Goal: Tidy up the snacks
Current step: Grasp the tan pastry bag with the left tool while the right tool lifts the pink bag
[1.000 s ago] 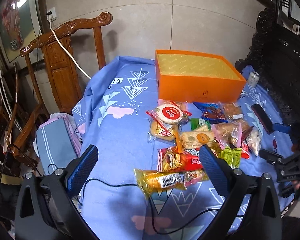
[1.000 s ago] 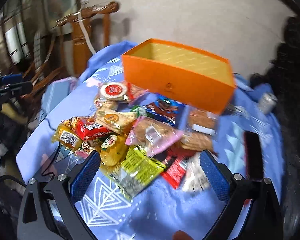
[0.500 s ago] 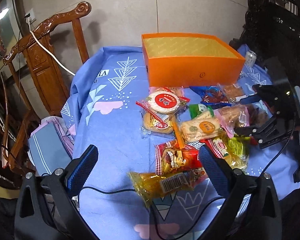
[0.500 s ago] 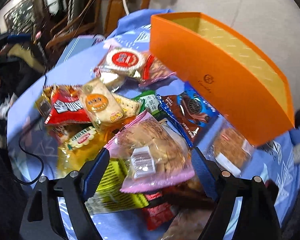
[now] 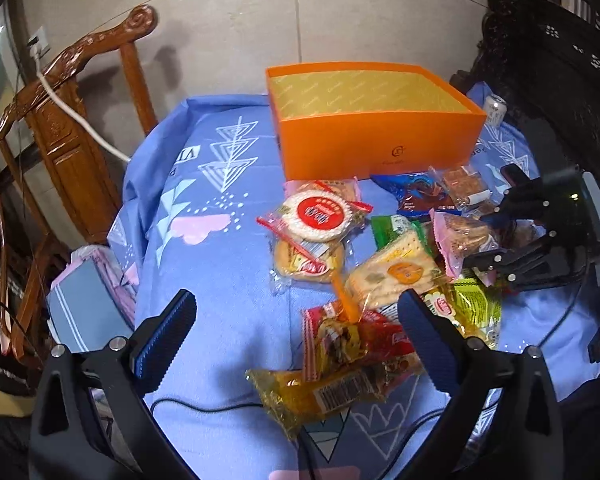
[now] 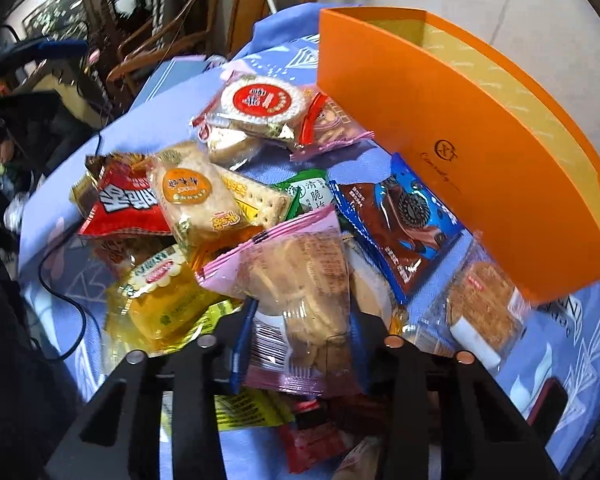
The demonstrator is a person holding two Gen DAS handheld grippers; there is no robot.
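A pile of snack packs lies on a table with a blue cloth (image 5: 228, 248), right in front of an orange box (image 5: 380, 144) that is open on top. The right gripper (image 6: 298, 344) was up above the pile a moment ago with its jaws wide apart. Now it has come down low into the pile, and its jaws have just been closing, with the pink pack of biscuits (image 6: 296, 280) between them. Both blue pads press on the sides of that pack, so it has a hold of it. The pack still lies on top of the other snacks, near the blue cookie pack (image 6: 404, 216) and the yellow pack (image 6: 160, 304). In the left view you can see the right gripper (image 5: 496, 236) at the right side of the pile, pinching the same pink pack (image 5: 460, 236). The left gripper (image 5: 296, 332) has moved a little lower and nearer to the snacks than before. Its jaws are wide open and hold nothing. It hangs over the near end of the pile, where the red pack (image 5: 352, 336) and the long yellow pack with a bar code (image 5: 328, 392) lie. The round rice cracker pack (image 5: 320, 212) sits close to the box, the same place as before.
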